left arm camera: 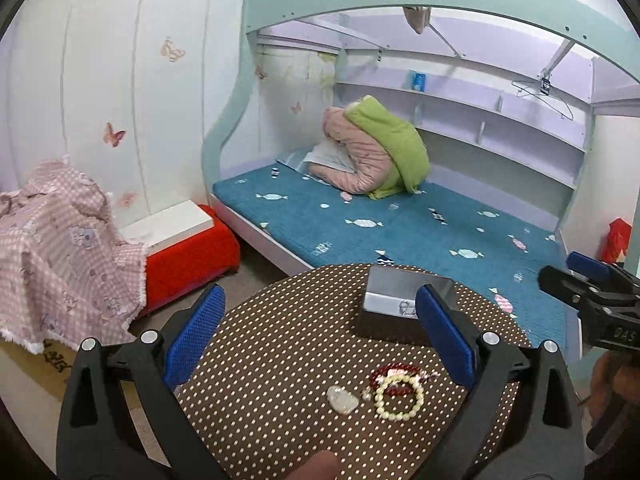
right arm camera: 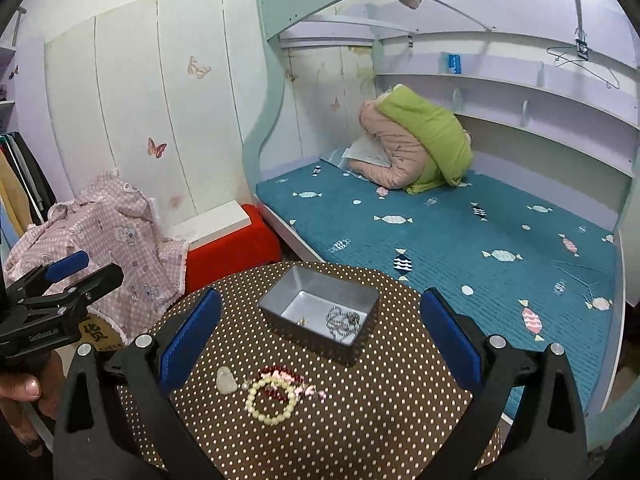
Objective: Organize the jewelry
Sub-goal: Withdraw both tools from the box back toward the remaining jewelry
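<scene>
A round brown polka-dot table [left arm camera: 260,360] [right arm camera: 380,420] holds a grey metal box [left arm camera: 404,304] [right arm camera: 320,312]. Inside the box lie a silver chain [right arm camera: 344,322] and a small gold piece [right arm camera: 301,321]. On the table near me lie a cream bead bracelet [left arm camera: 400,396] [right arm camera: 272,402], a dark red bead bracelet [left arm camera: 394,372] [right arm camera: 280,372] and a pale stone pendant [left arm camera: 342,400] [right arm camera: 226,380]. My left gripper [left arm camera: 320,328] is open and empty above the table. My right gripper [right arm camera: 320,332] is open and empty, the box between its fingers.
A bed with a blue candy-print mattress [right arm camera: 460,232] stands behind the table, with a folded pink and green quilt [right arm camera: 412,148]. A red box with a white lid [left arm camera: 188,240] and pink checked cloth [left arm camera: 52,248] sit at the left.
</scene>
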The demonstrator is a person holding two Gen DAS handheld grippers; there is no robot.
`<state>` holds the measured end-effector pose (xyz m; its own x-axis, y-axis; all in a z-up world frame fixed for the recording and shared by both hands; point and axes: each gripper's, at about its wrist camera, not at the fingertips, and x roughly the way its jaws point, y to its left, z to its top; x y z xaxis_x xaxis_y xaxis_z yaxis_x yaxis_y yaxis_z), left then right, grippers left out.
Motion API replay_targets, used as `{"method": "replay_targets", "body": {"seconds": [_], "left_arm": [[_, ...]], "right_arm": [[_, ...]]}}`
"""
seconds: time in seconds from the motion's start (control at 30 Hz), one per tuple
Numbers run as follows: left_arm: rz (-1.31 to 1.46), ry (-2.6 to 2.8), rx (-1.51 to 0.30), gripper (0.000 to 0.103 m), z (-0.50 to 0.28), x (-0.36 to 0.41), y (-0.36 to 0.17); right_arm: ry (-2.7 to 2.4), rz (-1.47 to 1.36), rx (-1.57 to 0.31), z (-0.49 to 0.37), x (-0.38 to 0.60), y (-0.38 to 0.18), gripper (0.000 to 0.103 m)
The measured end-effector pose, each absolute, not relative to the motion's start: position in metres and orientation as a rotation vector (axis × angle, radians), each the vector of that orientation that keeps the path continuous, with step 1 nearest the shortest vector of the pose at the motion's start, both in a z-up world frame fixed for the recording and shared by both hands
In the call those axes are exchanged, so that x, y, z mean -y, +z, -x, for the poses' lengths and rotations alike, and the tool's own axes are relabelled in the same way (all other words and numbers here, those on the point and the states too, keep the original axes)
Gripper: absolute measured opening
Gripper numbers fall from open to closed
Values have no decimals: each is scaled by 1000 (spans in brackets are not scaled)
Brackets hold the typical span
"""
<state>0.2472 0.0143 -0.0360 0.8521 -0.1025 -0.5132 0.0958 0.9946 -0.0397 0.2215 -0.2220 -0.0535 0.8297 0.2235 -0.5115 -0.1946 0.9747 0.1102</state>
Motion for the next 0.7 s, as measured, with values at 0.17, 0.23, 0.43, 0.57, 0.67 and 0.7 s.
{"method": "replay_targets", "body": {"seconds": [0.17, 0.23, 0.43, 0.57, 0.67, 0.7], "left_arm": [[26, -58, -552, 96, -226, -22, -52], [27, -46, -569, 96, -222, -23, -63], [46, -43, -646, 96, -218, -26, -102], [40, -34, -696, 96, -224, -22, -126], [38, -31, -715, 96, -229, -20, -138], [39, -31, -724, 96, -231, -19, -142]], "right_arm": [[184, -12, -549, -198, 216, -68, 96], [163, 13, -563, -194, 212, -79, 96], [160, 19, -639, -193, 203, -116, 96], [167, 9, -687, -197, 200, -136, 96], [163, 12, -708, -200, 199, -145, 96], [160, 13, -716, -201, 198, -149, 96]]}}
